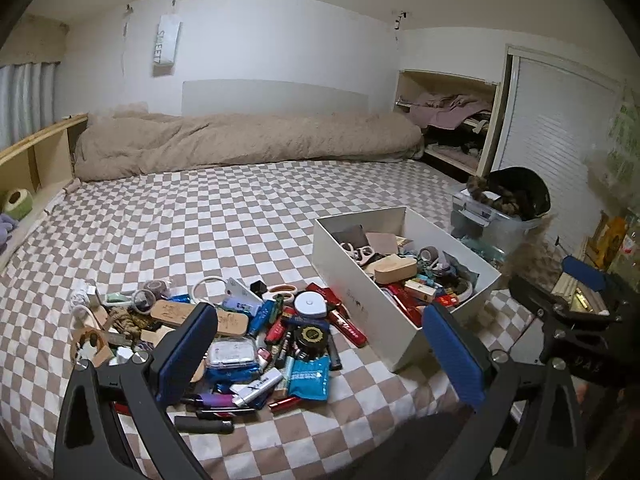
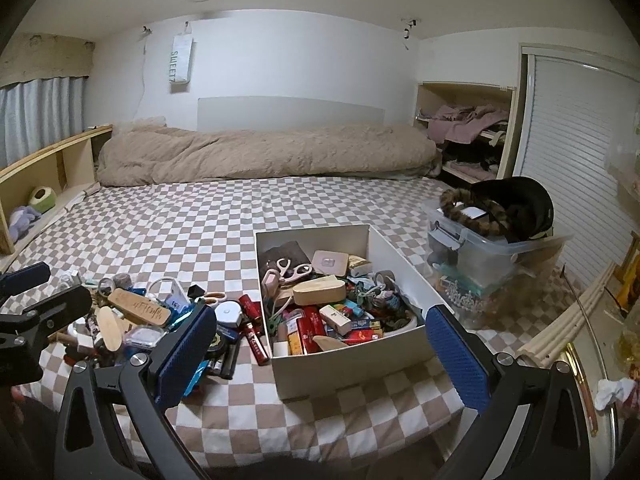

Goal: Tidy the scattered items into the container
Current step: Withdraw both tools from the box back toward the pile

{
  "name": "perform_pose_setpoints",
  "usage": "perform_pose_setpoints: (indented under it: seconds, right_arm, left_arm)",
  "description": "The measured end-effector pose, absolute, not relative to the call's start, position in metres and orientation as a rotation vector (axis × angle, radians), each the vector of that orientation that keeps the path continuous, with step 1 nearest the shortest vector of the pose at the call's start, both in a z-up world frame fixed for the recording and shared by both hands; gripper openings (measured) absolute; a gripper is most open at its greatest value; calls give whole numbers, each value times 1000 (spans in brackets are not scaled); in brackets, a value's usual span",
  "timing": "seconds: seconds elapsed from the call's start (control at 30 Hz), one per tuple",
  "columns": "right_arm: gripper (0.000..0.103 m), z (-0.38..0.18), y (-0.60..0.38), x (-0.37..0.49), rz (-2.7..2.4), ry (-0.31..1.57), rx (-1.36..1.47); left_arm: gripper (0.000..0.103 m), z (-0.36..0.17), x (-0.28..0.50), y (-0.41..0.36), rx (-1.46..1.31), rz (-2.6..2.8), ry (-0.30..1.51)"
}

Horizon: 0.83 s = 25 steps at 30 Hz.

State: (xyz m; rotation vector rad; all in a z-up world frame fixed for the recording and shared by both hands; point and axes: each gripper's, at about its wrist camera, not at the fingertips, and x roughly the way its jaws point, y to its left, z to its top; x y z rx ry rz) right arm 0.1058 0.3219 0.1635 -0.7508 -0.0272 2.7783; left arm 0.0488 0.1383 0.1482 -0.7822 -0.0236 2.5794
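A heap of scattered small items (image 1: 248,332) lies on the checkered bedsheet: a white round disc (image 1: 308,306), a black round tin (image 1: 312,336), a blue packet (image 1: 310,378), red boxes and wooden tags. To its right stands the white open box (image 1: 360,280), partly filled with similar things. My left gripper (image 1: 320,356) hovers open over the near side of the heap, holding nothing. My right gripper (image 2: 322,356) is open and empty in front of the box (image 2: 344,364), where a wooden oval case (image 2: 320,289) lies on top. Each gripper shows at the edge of the other's view.
A rolled beige duvet (image 1: 248,144) lies across the far side of the bed. A clear plastic bin (image 2: 492,256) with a black hat on it stands right of the box. A wooden shelf (image 1: 36,156) runs along the left, with cream mouldings (image 2: 560,332) at the bed's right edge.
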Motion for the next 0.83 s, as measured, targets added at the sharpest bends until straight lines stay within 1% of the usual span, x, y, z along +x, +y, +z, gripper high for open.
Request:
perform_pose_setpoints:
  seconds: [0.3, 0.6, 0.83]
  right_arm:
    - [103, 161, 324, 109, 2769, -17, -756]
    - [103, 158, 327, 108, 2763, -4, -772]
    - [103, 157, 328, 109, 2762, 3, -773]
  left_arm:
    - [103, 146, 52, 139, -784, 2590, -17]
    - [103, 146, 50, 132, -811, 2575, -96]
    - [103, 148, 57, 136, -787, 2605, -29]
